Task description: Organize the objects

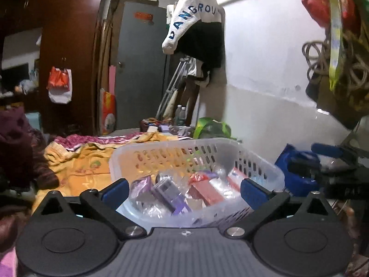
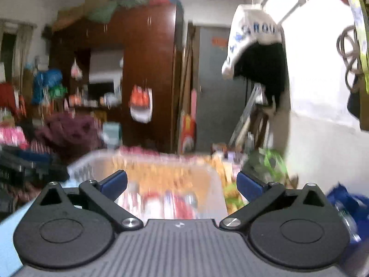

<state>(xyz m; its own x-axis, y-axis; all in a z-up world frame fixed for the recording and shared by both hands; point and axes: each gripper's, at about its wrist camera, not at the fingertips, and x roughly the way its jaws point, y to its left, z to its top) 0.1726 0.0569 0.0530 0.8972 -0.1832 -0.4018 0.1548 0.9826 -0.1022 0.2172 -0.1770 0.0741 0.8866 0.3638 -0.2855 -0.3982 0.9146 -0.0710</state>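
Cluttered bedroom; bed point(image 1: 76, 168) covered with a yellow sheet. On it sits a white perforated basket point(image 1: 175, 152), already holding small wrapped boxes: purple ones point(image 1: 166, 191) left of centre, a red one point(image 1: 205, 191) to the right. Left hand-held gripper point(image 1: 184, 190) hangs just over the basket's near rim, jaws wide, nothing in them. Right hand-held gripper point(image 2: 182, 184) also wide and empty, beside the basket; that view is blurred. Judgement: between placements. Next move calls for finding a loose item, perhaps among the things point(image 1: 161, 128) at the bed's far end.
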